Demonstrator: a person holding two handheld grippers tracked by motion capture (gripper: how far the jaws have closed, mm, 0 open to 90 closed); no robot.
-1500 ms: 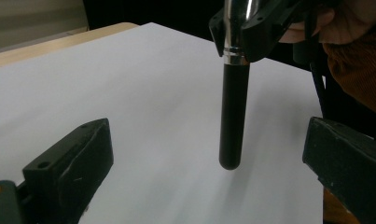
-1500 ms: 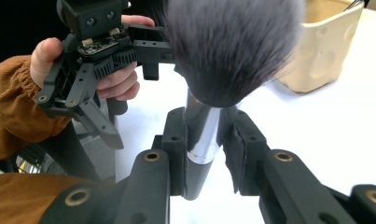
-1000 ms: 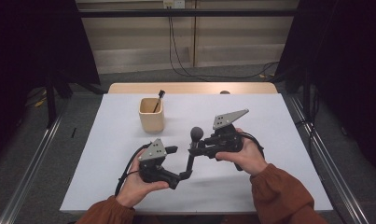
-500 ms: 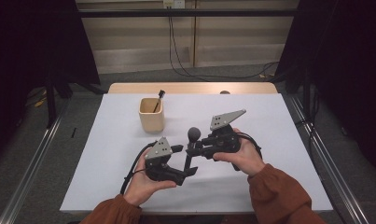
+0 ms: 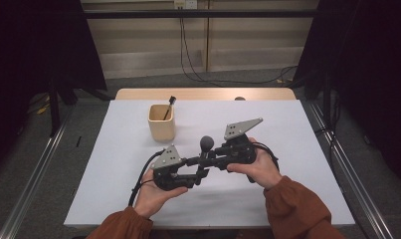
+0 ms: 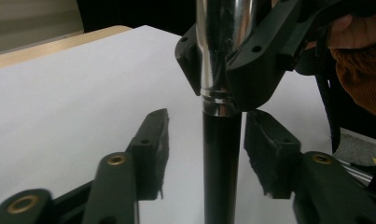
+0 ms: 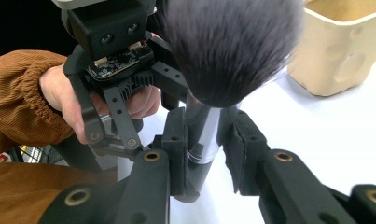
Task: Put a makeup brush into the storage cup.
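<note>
A makeup brush (image 5: 206,144) with a dark fluffy head (image 7: 230,46), silver ferrule and black handle (image 6: 221,163) stands upright above the white table. My right gripper (image 5: 208,160) comes in from the right, shut on the ferrule (image 7: 203,135). My left gripper (image 5: 200,173) sits lower at the left, its jaws on either side of the black handle. Those jaws have just been closing. In the left gripper view a gap still shows between the left pad (image 6: 154,149) and the handle, and the right pad (image 6: 265,154) is almost touching.
A beige cup (image 5: 161,124) stands behind the hands on the white table (image 5: 287,129), with a thin dark stick (image 5: 169,105) leaning in it. In the right gripper view the cup (image 7: 339,51) is close at the upper right. A wooden edge (image 5: 203,93) lines the far side.
The left gripper's jaws have narrowed around the brush handle. Both hands have stayed about where they were, and the right gripper still holds the brush.
</note>
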